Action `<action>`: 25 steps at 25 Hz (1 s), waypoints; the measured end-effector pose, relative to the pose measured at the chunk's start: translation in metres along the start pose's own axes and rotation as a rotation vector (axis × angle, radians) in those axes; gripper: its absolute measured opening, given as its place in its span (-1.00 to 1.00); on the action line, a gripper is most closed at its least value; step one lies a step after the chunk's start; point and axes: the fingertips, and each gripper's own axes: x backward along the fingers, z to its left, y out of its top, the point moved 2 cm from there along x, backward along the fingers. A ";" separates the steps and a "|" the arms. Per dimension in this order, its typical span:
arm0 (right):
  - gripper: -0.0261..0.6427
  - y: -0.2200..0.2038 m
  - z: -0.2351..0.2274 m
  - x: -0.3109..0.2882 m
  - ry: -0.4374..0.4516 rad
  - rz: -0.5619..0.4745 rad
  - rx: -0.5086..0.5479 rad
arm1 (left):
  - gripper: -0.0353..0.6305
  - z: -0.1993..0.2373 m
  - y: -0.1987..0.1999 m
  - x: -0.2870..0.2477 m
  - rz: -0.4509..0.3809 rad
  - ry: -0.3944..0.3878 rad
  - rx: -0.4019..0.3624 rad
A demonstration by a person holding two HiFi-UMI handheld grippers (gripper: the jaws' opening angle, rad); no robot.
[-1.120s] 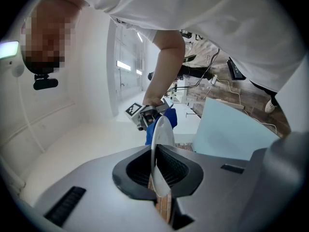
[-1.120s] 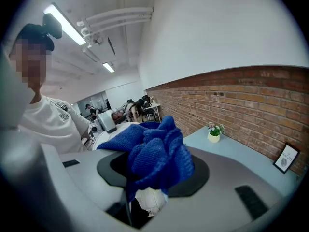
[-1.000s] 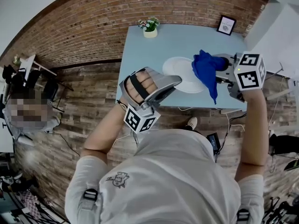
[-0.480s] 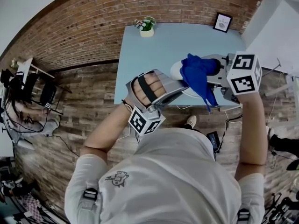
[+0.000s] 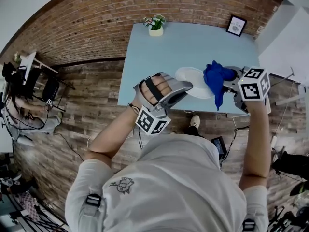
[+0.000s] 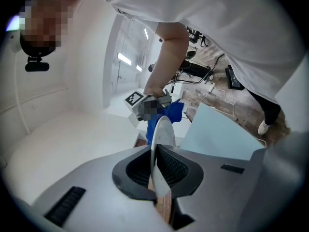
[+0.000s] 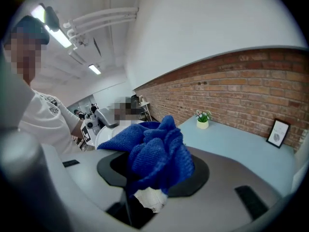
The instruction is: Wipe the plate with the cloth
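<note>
We see, from above, a person in a white shirt holding a gripper in each hand over the near edge of a pale blue table. At the left, the left gripper points level toward the middle. Its jaws are pressed onto the rim of a white plate, and its own view shows the plate standing on edge, pinched between the two dark pads. The plate sits just over the table's front edge, between the two grippers.

To the plate's right, a bunched blue cloth overlaps its right side, with a tail hanging down. The right gripper angles downward, and its jaws are clamped on the cloth, which fills the gap between them, a white label showing beneath.

At the table's far edge stand a small potted plant and, further right, a framed picture. A brick wall runs behind the table.
</note>
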 end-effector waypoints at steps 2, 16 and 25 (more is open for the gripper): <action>-0.42 -0.018 -0.018 -0.001 0.002 0.002 -0.052 | -0.82 -0.012 -0.014 -0.014 0.028 -0.031 0.055; -0.42 -0.083 -0.103 -0.023 0.145 -0.105 -0.198 | -0.83 -0.128 -0.066 -0.132 0.232 -0.270 0.490; -0.42 -0.138 -0.221 -0.031 -0.096 -0.124 -0.268 | -0.83 -0.210 -0.133 -0.184 0.404 -0.350 1.149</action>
